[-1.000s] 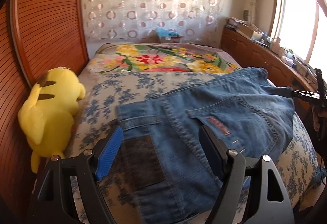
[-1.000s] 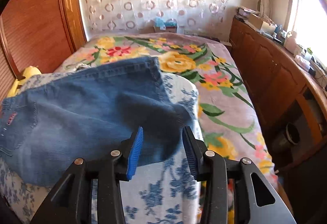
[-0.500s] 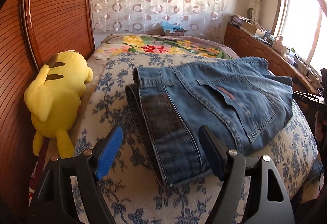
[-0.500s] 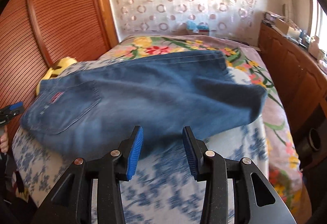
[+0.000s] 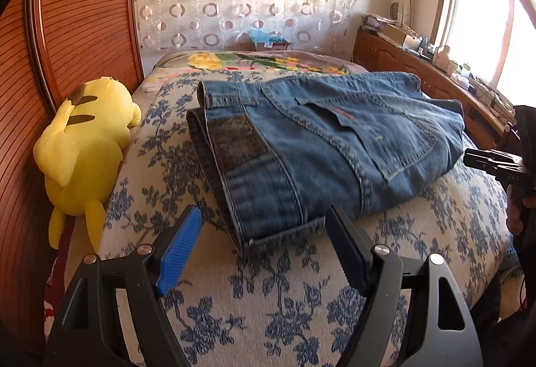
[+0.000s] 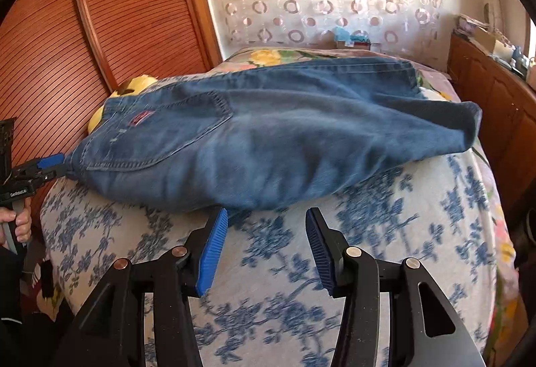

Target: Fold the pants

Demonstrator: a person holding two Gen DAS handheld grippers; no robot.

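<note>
Left gripper (image 5: 263, 244): jaws wide apart, empty, at the folded jeans' (image 5: 328, 146) near edge. Right gripper (image 6: 266, 248): jaws just opened wider, nothing between. Jeans lie mid-frame on the floral bedspread (image 5: 261, 310); yellow plush (image 5: 83, 152) at left.

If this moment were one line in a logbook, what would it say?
step: fold done | jeans: folded, lying on bed | left gripper: open, empty | right gripper: jaws just opening, nothing between them
</note>
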